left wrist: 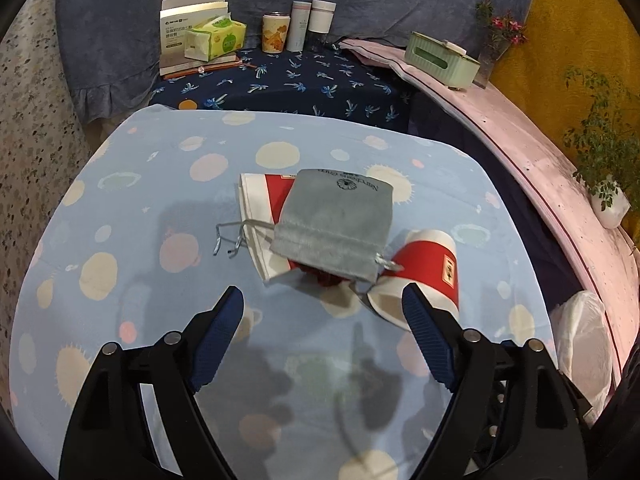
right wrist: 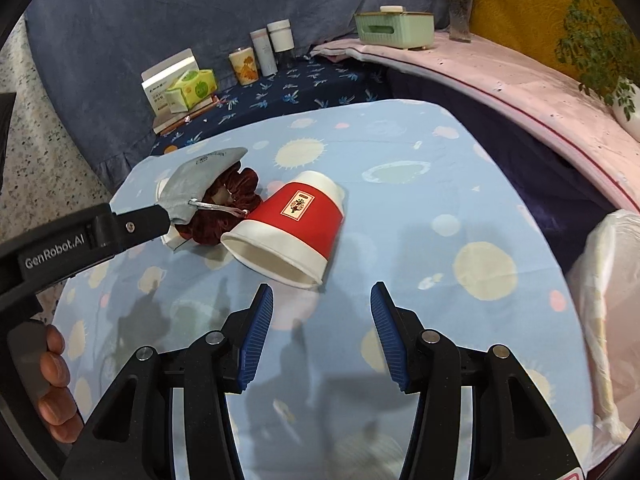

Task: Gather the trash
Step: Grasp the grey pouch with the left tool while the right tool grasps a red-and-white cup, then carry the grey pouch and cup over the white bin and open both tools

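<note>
Red cup [right wrist: 294,226]: on its side at frame centre, mouth toward my right gripper [right wrist: 322,332], on the blue cloth [right wrist: 460,168].
Right fingers: apart, holding nothing.
Left gripper [left wrist: 322,336]: fingers apart, low in its view, just short of the pouch.
Grey pouch [left wrist: 336,220]: over a flattened cup [left wrist: 260,208], touching the red cup.
White bag [right wrist: 608,300]: right edge.
</note>
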Demonstrator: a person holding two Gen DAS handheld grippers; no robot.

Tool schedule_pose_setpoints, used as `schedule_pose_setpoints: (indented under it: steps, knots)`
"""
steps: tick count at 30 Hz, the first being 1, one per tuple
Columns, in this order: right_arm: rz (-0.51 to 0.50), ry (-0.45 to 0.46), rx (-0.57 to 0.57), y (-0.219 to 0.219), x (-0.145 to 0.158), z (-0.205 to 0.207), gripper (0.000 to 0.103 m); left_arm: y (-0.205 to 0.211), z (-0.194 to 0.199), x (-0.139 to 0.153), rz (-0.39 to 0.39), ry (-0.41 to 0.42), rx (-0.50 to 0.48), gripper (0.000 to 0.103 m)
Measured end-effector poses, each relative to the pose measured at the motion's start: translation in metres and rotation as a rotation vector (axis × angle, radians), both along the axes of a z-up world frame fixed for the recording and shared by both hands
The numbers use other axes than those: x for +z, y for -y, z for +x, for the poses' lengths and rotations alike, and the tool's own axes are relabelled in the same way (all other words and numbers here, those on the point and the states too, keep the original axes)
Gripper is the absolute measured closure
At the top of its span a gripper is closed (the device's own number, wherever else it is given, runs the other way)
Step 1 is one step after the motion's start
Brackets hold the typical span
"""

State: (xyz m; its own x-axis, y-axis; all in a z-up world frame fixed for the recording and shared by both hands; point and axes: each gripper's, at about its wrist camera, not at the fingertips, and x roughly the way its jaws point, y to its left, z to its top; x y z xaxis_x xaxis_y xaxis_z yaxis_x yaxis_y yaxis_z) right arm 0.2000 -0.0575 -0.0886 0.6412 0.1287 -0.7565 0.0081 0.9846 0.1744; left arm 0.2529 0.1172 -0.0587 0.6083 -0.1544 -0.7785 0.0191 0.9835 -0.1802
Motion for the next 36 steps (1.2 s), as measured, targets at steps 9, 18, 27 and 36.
schedule_pose_setpoints:
  steps: [9, 18, 27, 36]
  knots:
    - [0.01, -0.029, 0.002, -0.008, -0.023, 0.038, 0.054, 0.012, 0.033, -0.015, 0.01, -0.011, -0.033, 0.035]
    - [0.028, -0.028, 0.017, -0.007, -0.026, 0.043, 0.088, 0.022, 0.035, -0.024, -0.001, -0.039, -0.072, 0.096]
    - [0.041, 0.033, 0.005, 0.007, -0.002, 0.022, 0.096, 0.036, 0.009, 0.002, -0.011, 0.014, -0.099, 0.097]
    - [0.054, 0.137, -0.052, 0.043, 0.043, -0.013, 0.096, 0.072, -0.023, 0.054, -0.031, 0.097, -0.161, 0.097]
